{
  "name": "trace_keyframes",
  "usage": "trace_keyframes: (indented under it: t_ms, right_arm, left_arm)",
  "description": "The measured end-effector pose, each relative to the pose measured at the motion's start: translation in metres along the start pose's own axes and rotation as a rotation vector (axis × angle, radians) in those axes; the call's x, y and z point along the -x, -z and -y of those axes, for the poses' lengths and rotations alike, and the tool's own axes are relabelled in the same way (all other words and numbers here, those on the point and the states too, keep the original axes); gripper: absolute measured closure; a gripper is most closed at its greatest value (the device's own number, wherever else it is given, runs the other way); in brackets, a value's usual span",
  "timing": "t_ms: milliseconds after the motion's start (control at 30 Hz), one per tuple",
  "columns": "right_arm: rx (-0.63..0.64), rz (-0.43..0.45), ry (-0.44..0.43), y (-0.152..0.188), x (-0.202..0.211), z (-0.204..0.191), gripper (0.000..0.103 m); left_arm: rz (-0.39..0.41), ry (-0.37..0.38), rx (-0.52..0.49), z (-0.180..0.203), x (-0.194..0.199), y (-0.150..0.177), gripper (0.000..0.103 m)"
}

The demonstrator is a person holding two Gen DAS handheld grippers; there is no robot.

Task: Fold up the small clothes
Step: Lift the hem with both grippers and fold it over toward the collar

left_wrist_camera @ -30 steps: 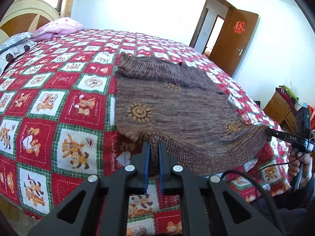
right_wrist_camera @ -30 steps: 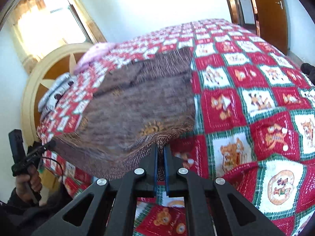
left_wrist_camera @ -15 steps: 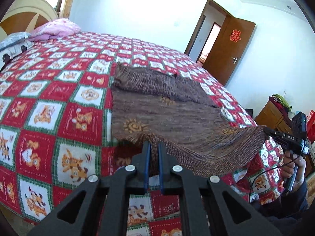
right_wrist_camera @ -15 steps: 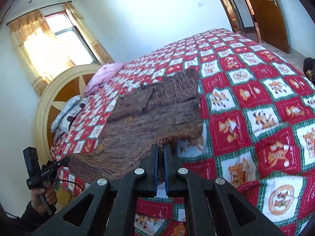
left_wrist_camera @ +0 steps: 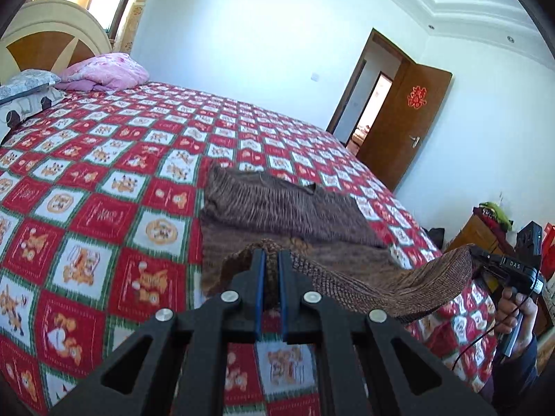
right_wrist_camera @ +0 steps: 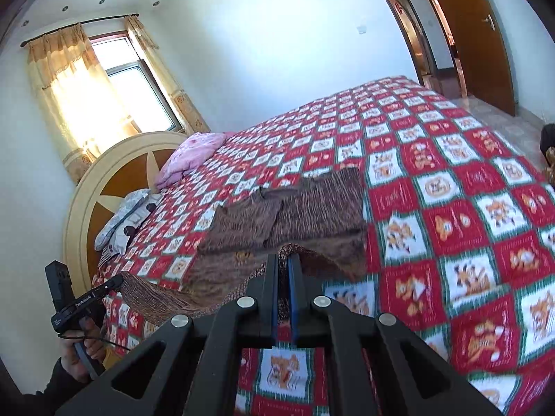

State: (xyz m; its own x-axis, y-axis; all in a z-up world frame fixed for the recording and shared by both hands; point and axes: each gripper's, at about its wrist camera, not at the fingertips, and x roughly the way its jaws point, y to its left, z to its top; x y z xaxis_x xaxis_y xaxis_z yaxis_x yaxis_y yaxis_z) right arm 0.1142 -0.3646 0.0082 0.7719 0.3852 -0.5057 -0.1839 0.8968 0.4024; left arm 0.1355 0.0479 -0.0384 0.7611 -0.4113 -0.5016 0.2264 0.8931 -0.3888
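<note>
Brown sweater on red checkered bedspread

White walls are lit by daylight through a curtained window; a bed with a rounded headboard is covered by a red checked quilt; a brown door is left open.

Black left gripper with blue pads, silver screws, dark sleeve.
</note>
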Motion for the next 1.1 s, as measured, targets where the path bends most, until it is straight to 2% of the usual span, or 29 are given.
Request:
trace_keyframes:
  t_ms: [267, 800, 1100]
  right_arm:
    - [0.000, 0.018, 0.007, -0.034, -0.035, 0.006, 0.099]
    - [-0.027, 0.010, 0.053, -0.111, -0.136, 0.031, 0.099]
    - [-0.088, -0.084, 0.126, -0.131, -0.227, 0.067, 0.099]
  left_arm:
    - [0.038, -0.001, 0.023, -0.007, -0.022, -0.033, 0.096]
    - [0.016, -0.024, 0.035, -0.014, -0.117, -0.101, 0.096]
    - [-0.082, -0.099, 0.007, -0.025, -0.205, -0.117, 0.096]
